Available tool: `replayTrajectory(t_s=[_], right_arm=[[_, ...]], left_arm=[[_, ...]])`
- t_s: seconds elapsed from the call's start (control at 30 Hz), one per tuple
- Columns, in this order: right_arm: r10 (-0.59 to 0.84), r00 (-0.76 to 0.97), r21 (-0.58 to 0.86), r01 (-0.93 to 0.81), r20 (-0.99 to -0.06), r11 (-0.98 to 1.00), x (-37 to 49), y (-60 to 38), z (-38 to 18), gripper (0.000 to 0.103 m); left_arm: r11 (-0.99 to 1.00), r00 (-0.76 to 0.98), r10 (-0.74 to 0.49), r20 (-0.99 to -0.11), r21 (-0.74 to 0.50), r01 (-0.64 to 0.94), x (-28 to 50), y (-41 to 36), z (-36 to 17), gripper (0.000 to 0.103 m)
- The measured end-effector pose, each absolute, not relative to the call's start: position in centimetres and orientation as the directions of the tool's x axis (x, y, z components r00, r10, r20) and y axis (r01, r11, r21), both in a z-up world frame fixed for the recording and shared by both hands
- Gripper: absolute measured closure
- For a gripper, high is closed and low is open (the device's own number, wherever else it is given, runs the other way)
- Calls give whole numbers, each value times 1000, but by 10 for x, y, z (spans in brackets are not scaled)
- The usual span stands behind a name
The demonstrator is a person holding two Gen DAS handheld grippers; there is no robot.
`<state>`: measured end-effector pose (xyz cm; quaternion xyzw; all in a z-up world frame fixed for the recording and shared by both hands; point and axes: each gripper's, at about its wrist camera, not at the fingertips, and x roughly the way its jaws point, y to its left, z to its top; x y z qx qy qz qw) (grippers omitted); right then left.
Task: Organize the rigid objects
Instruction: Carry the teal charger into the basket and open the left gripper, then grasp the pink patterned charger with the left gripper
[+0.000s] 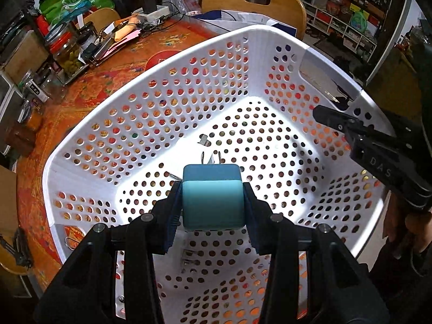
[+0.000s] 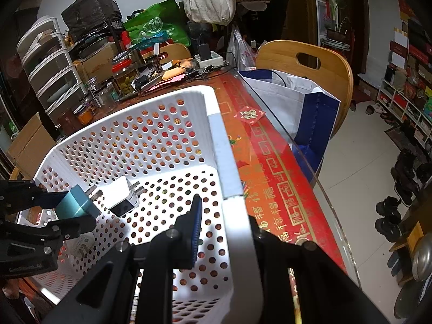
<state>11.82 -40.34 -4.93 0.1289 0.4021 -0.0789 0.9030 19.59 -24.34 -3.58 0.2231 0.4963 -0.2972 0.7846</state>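
fingers [image 1: 172,202] of the left gripper [image 1: 213,202] are clamping a teal charger [image 1: 213,197] over the white basket [image 1: 151,86], prongs pointing down.

right gripper [image 2: 224,232] is pinching the basket's rim, jaws nearly shut, steadying it. dropped from here, the charger could be landing on the white charger [image 2: 121,197] lying on the basket floor, or bouncing. "das" is showing on the right gripper's arm; a red 福 sticker [image 2: 249,115] is sitting on the glass-topped table [image 2: 280,167].
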Motion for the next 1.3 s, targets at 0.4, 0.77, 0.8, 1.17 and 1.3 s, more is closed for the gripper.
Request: replayTrajectory(t_s=[0.4,0.77,0.8,1.17,1.3], right_arm=[[-39,665,173,249,-746,953,118,-404,-49,83],[-40,660,171,251,-750,953,118,-405,-51,83],[-39,660,170,250,-750,953,118,-405,-51,83],[-39,668,175,251,-743,952,119,-403,-50,83],[-42,662,173,255,-748,951,119,-404,-49,83]], left_arm=[[726,340,-237,-910,66,684,202,-236,-39,61],[819,573,-346,-743,58,570,177,-128,43,14],[848,602,-350,-718,30,529,176,-98,54,10],[981,515,-150,-844,-63,183,222,69,-53,2],[972,475,-169,-863,-65,227,228,50,-79,5]])
